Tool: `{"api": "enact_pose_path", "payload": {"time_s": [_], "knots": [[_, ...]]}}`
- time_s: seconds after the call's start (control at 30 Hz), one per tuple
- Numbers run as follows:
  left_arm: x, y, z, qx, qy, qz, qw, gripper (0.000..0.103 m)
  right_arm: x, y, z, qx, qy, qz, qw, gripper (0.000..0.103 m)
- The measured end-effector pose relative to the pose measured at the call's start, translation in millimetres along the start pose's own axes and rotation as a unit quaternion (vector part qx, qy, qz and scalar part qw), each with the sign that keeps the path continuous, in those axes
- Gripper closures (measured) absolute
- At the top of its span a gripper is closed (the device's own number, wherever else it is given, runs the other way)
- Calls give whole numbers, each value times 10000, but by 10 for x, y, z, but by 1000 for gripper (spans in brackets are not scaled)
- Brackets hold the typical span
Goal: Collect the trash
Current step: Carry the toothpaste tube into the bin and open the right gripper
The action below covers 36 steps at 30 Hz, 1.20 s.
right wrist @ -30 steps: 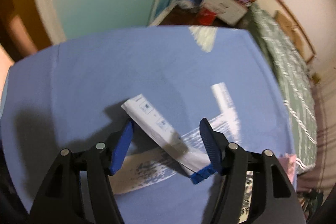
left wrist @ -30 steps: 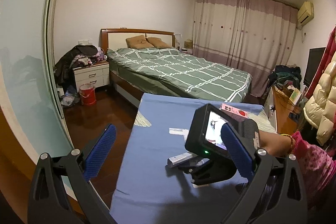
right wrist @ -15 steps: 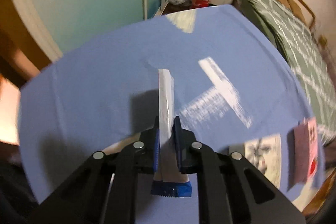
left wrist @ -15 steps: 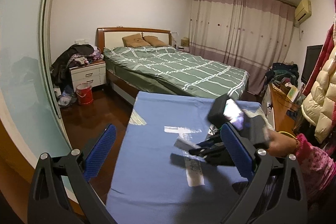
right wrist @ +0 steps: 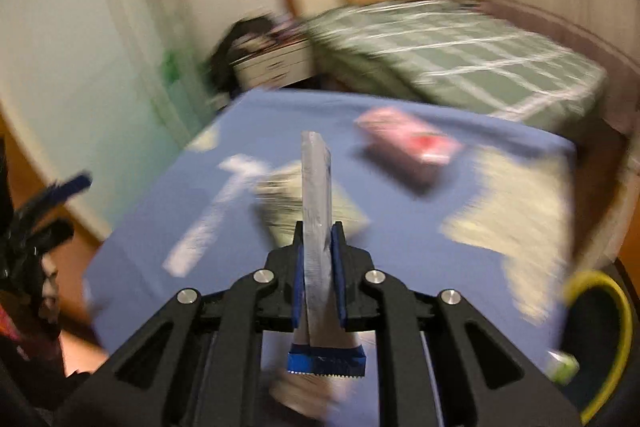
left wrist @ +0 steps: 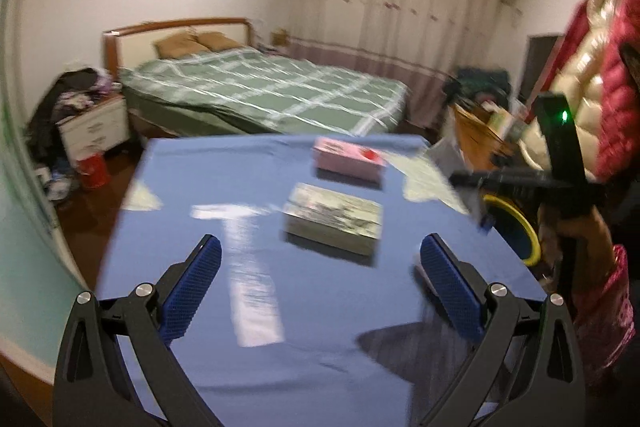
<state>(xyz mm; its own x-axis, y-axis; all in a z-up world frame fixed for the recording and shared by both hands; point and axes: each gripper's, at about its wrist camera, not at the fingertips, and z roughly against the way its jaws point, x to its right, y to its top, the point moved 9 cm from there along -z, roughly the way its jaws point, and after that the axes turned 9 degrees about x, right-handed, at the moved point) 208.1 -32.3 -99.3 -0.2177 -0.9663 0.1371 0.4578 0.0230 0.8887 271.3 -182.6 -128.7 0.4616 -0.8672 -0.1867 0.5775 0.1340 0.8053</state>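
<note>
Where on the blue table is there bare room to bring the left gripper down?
The near half of the blue table is bare, from the left gripper up to the grey box, and so is the strip along the left edge. It is crowded further back and right: the grey box, the pink box and the pale patch.

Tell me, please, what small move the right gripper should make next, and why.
Probably carry it on toward the yellow-rimmed bin beside the table's right edge, then open above it. The right gripper is shut on a flat white wrapper with a blue end, lifted off the blue tablecloth, so the wrapper only needs dropping in.
</note>
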Motion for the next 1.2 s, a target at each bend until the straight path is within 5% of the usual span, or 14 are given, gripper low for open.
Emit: {"api": "enact_pose_path", "payload": {"time_s": [0.27, 0.47, 0.57, 0.63, 0.73, 0.9, 1.2], "knots": [[1018, -323, -629, -566, -1136, -618, 9900, 5, 1739, -354, 364, -166, -1885, -1116, 9756, 89], [1583, -554, -923, -1005, -2313, -1434, 9570, 5, 2795, -689, 529, -520, -2451, -1619, 9545, 87], [1722, -644, -1021, -1285, -2667, -1843, 9372, 5, 3048, -793, 600, -561, -2590, -1715, 9489, 68], [1744, -676, -1120, -1357, -2614, -2038, 9337, 5, 3131, -860, 614, -540, -2636, -1757, 9470, 62], [1751, -660, -1210, -1384, -2642, -2182, 9292, 5, 3191, -966, 622, -519, -2613, -1802, 9469, 61], [1755, -717, -1288, -1519, -2939, -2677, 9049, 5, 3344, -1115, 590, -605, -2582, -1799, 9473, 57], [1737, -868, -1393, -1731, -3073, -3131, 8818, 5, 3232, -1051, 502, -680, -2389, -1746, 9528, 57]]}}
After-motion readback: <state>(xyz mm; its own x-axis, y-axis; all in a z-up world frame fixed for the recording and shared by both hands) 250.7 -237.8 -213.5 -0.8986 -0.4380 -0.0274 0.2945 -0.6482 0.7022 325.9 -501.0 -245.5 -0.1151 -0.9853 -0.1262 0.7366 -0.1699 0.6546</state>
